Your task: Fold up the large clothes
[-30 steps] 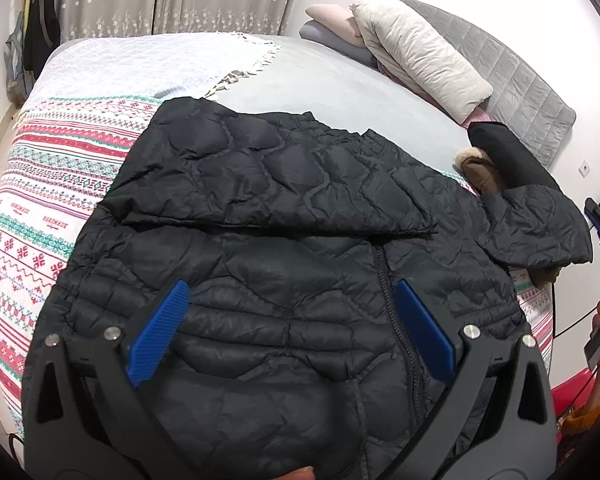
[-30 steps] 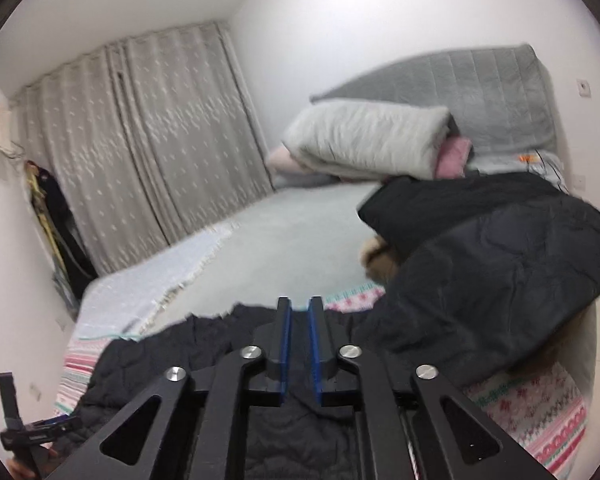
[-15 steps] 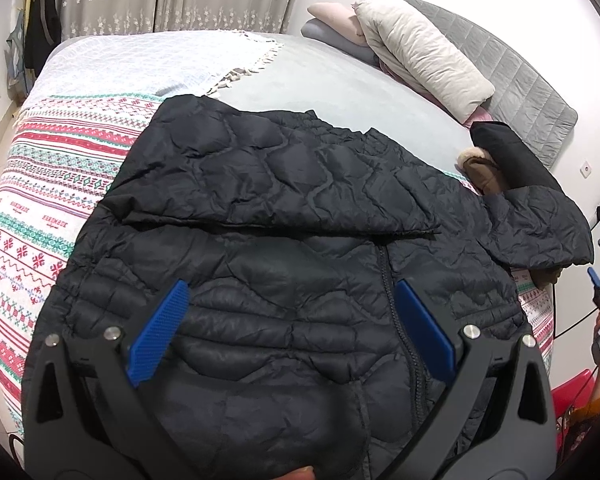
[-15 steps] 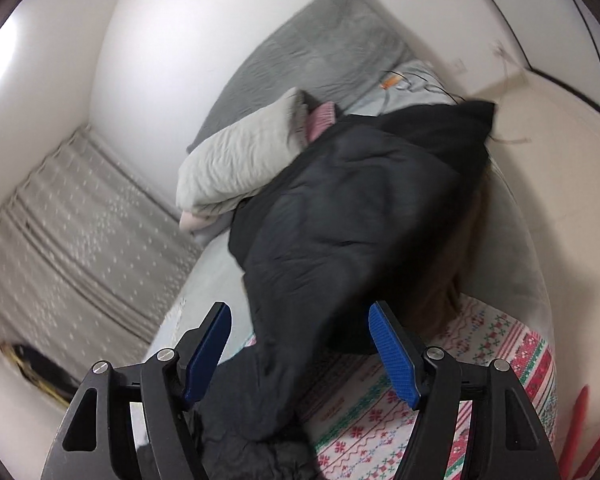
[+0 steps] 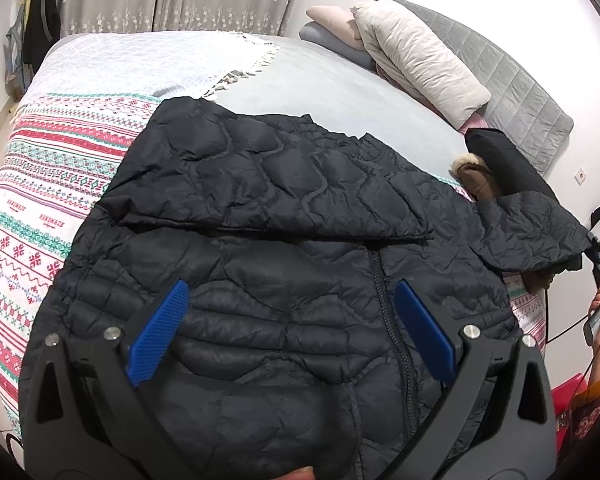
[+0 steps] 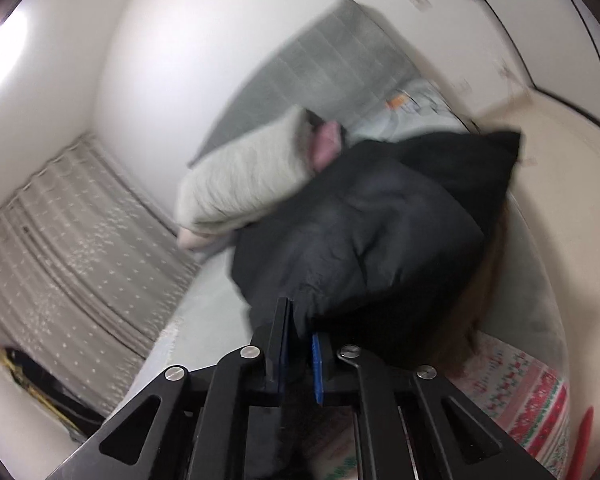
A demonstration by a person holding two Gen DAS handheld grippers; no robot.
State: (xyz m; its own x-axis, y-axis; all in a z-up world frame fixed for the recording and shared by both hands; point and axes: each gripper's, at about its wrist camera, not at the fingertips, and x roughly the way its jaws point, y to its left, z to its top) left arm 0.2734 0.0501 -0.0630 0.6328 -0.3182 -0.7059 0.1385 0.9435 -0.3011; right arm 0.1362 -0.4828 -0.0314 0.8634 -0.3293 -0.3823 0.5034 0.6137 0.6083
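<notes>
A black quilted jacket (image 5: 284, 264) lies front up on the bed, zipper closed, with one sleeve folded across its chest. My left gripper (image 5: 290, 286) hovers open over the lower front, nothing between its blue pads. The other sleeve (image 5: 536, 232) stretches to the right edge, where my right gripper (image 5: 598, 250) grips its end. In the right wrist view the right gripper (image 6: 298, 320) has its jaws closing tight on the sleeve cuff (image 6: 360, 248), with dark fabric pinched between the pads. The picture there is blurred.
The jacket rests on a patterned red, green and white blanket (image 5: 40, 200) over a grey sheet (image 5: 340, 92). Pillows (image 5: 416, 60) and a grey headboard (image 5: 520, 84) are at the back right. A brown fur-trimmed garment (image 5: 476, 176) lies beside the sleeve.
The right gripper rolled, swung toward the sleeve, opened wide, then closed on the cuff. The left gripper and the jacket body kept still.
</notes>
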